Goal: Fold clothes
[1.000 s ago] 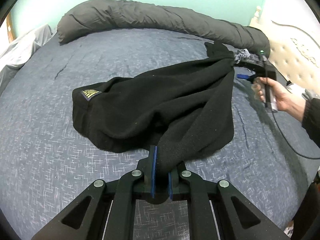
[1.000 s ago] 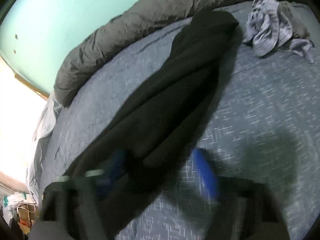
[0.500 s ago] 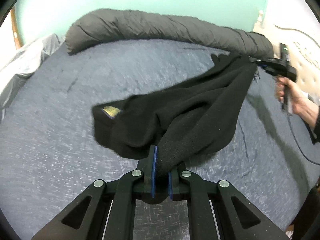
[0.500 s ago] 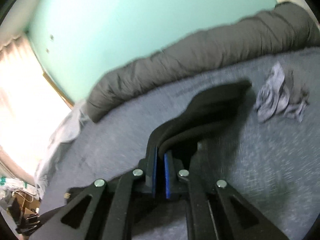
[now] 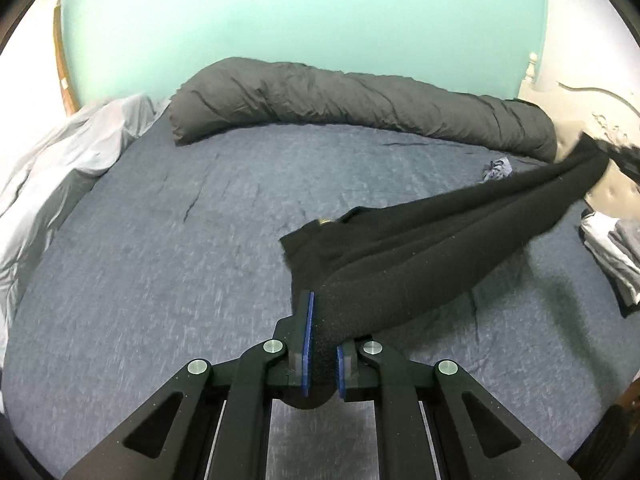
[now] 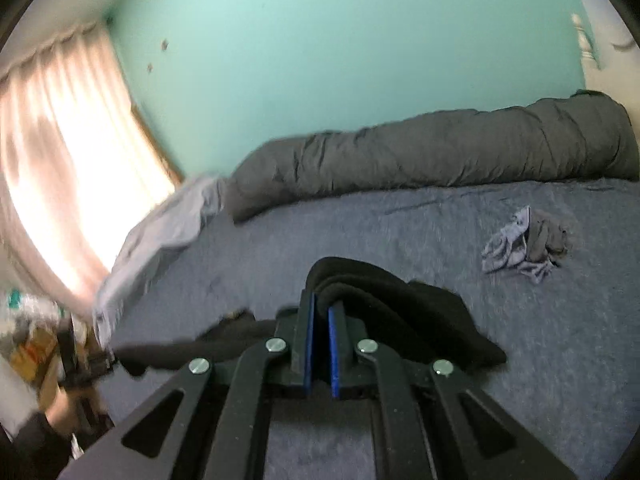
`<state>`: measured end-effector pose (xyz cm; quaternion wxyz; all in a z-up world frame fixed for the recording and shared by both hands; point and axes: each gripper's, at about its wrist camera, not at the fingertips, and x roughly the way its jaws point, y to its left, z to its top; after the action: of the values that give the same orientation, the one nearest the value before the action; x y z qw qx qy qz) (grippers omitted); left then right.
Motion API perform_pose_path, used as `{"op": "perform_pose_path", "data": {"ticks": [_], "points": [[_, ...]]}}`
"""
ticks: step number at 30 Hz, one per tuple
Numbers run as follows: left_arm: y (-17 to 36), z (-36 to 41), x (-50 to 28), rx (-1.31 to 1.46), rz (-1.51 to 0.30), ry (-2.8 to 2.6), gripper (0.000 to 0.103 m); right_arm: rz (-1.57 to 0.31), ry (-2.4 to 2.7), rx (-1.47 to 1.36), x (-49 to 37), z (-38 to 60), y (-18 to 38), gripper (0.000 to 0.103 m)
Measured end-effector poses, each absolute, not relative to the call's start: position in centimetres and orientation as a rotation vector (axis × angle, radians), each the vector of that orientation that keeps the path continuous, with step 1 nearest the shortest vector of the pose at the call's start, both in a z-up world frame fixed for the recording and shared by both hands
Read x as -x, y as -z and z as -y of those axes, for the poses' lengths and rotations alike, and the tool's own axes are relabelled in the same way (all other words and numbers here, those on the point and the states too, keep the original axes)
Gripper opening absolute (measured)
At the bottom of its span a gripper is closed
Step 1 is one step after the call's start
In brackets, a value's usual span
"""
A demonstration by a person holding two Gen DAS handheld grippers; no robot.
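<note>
Garment (image 5: 420,256) lifted (far end blurred).

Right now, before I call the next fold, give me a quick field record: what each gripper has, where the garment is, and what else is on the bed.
left gripper: shut on black garment
right gripper: shut on the same garment's other end
garment: stretched between both grippers, appears lifted off the blue sheet
fold state: bunched, not yet laid flat
far edge of bed: rolled dark grey duvet
loose item: small crumpled grey clothes on the sheet
right edge: stack of folded clothes
</note>
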<state>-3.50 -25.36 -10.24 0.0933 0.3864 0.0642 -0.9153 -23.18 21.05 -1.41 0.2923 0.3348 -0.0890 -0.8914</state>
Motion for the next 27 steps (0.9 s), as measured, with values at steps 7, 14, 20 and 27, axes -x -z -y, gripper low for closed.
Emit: {"op": "perform_pose_path", "data": {"ticks": [7,14,20,27], "points": [[13.9,27.1,1.5,-1.238,-0.221,2.61,0.009,0.245,2.233,-1.153,20.4,-20.0,11.6,0.007],[18.7,28.3,0.3,-1.34,-0.268,2.523,0.009,0.281,2.129,-1.343,18.0,-21.4,19.7,0.03],[20.4,28.7,-0.5,-1.349,-0.305,2.5,0.009,0.395,2.241,-1.301,18.2,-28.4,19.4,0.055],[21.4,28.9,-1.0,-1.362,-0.35,2.483,0.009,0.433,2.365,-1.414,20.9,-32.7,22.5,0.059]]}}
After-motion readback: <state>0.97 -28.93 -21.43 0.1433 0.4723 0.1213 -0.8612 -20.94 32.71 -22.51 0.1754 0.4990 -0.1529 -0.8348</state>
